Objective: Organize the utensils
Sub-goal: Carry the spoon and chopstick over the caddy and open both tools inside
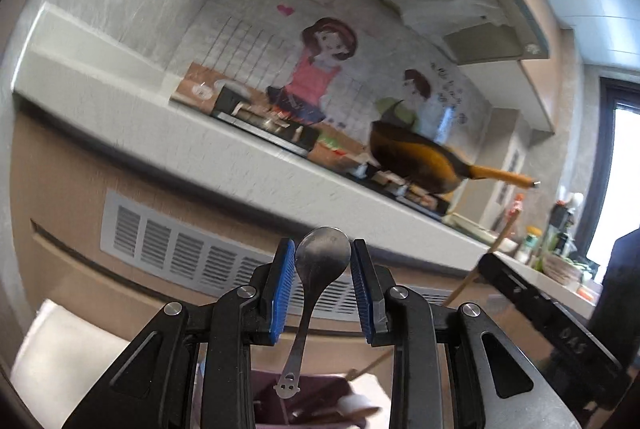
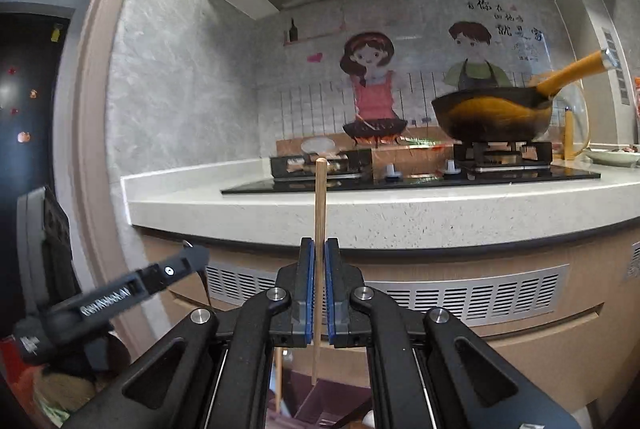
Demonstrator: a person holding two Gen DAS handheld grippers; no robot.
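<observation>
Kitchen worktop ahead. My left gripper fingers pinch slippery metal spoon bowl; right gripper fingers pinch light, stiff wooden chopstick midway.

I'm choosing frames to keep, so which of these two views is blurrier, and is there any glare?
Left wrist view: background smeared by motion, spoon sharp, window blown out white. Right wrist view: crisp, only fisheye bending of the counter; chopstick clear.
</observation>
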